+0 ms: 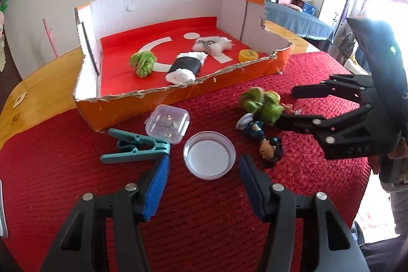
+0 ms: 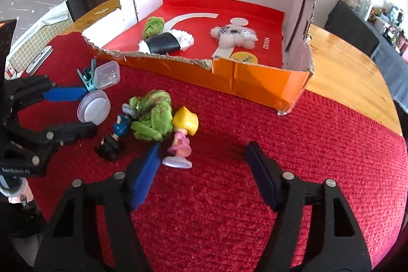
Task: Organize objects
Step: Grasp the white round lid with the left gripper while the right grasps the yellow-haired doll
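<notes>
Left wrist view: the left gripper (image 1: 204,165) stands open astride a round lid (image 1: 209,155) on the red cloth (image 1: 204,221), pads not touching it; a teal clip (image 1: 135,148) lies beside

Right wrist view: the right gripper (image 2: 204,157) is open, holding nothing, its blue pad (image 2: 145,172) just beside a pink doll (image 2: 182,137) near the green plush (image 2: 151,119), before the box (image 2: 255,83)

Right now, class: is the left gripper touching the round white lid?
Apart. The left wrist view shows the left gripper around the round white lid, red cloth visible beside both pads.

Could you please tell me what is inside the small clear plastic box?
Inside the small clear plastic box, a few tiny metallic pieces show through its closed lid; they are too small to identify.
</notes>
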A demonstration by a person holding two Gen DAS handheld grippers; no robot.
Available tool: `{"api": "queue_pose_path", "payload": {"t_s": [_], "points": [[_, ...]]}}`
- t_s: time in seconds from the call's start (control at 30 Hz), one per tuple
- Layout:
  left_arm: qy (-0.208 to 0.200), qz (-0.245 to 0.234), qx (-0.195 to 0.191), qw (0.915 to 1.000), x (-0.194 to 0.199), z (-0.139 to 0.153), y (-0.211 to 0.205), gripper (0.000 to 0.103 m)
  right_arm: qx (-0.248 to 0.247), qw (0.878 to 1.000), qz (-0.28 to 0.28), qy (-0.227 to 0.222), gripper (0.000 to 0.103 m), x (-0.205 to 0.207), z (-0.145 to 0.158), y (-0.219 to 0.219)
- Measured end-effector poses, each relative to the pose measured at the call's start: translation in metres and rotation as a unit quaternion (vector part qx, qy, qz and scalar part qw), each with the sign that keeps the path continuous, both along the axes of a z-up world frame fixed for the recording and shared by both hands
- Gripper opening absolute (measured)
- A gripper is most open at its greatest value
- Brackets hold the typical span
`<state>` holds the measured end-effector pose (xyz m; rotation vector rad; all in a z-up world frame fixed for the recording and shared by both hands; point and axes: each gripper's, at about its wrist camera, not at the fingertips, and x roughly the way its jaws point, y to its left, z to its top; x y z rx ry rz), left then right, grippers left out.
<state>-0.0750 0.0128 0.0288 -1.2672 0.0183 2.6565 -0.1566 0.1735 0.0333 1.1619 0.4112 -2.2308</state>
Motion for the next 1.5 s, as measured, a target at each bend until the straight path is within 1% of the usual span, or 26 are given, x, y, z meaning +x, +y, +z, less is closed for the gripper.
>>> {"api": "queue_pose_path", "payload": {"t_s": [0.03,0.13,0.17,0.2,0.23,0.27,0.37,0.47,0.53,0.73,0.83,1.07,1.23,1.37,1.5], "points": [[0.001,-0.002,0.0,1.0,-0.001,0.0,0.001,0.059,-0.001,1.0,0.002,0.001,0.058,0.0,0.0,-0.002],[0.006,-0.003,0.004,1.0,-0.003,-0.001,0.003,0.059,-0.004,1.0,0.005,0.013,0.047,0.004,0.0,-0.005],[0.008,-0.004,0.008,0.9999,-0.003,-0.001,0.004,0.058,-0.011,1.0,0.009,0.018,0.038,0.008,-0.001,-0.006],[0.01,-0.005,0.016,0.9998,-0.003,-0.002,0.004,0.048,-0.016,1.0,0.011,0.02,0.028,0.01,-0.001,-0.007],[0.011,-0.008,0.021,0.9997,-0.002,-0.002,0.005,0.042,-0.019,0.999,0.015,0.023,0.023,0.014,-0.002,-0.008],[0.014,-0.008,0.022,0.9996,-0.001,-0.002,0.007,0.042,-0.021,0.999,0.019,0.027,0.02,0.018,-0.002,-0.009],[0.021,-0.014,0.035,0.9991,0.005,-0.002,0.01,0.042,-0.029,0.999,0.019,0.035,0.019,0.03,-0.002,-0.008],[0.027,-0.009,0.03,0.9991,0.01,0.0,0.012,0.042,-0.053,0.998,0.01,0.034,0.019,0.034,0.002,-0.002],[0.029,-0.007,0.036,0.9989,0.013,0.003,0.011,0.042,-0.066,0.997,0.006,0.039,0.019,0.036,0.008,0.001],[0.061,0.0,0.043,0.9972,0.025,0.026,0.005,0.042,-0.105,0.993,0.001,0.055,0.019,0.043,0.034,0.009],[0.072,0.0,0.042,0.9965,0.028,0.034,0.004,0.042,-0.113,0.992,0.004,0.058,0.019,0.045,0.041,0.009],[0.067,0.004,0.051,0.9964,0.03,0.033,-0.001,0.042,-0.121,0.992,0.007,0.045,0.019,0.047,0.038,0.008],[0.074,0.006,0.057,0.9956,0.029,0.039,-0.004,0.042,-0.131,0.99,0.01,0.046,0.019,0.046,0.043,0.007],[0.082,0.006,0.059,0.9949,0.025,0.048,-0.008,0.042,-0.143,0.989,0.015,0.045,0.019,0.038,0.055,0.005],[0.089,0.009,0.058,0.9943,0.008,0.064,-0.014,0.042,-0.152,0.987,0.02,0.053,0.019,0.019,0.076,-0.003]]}}
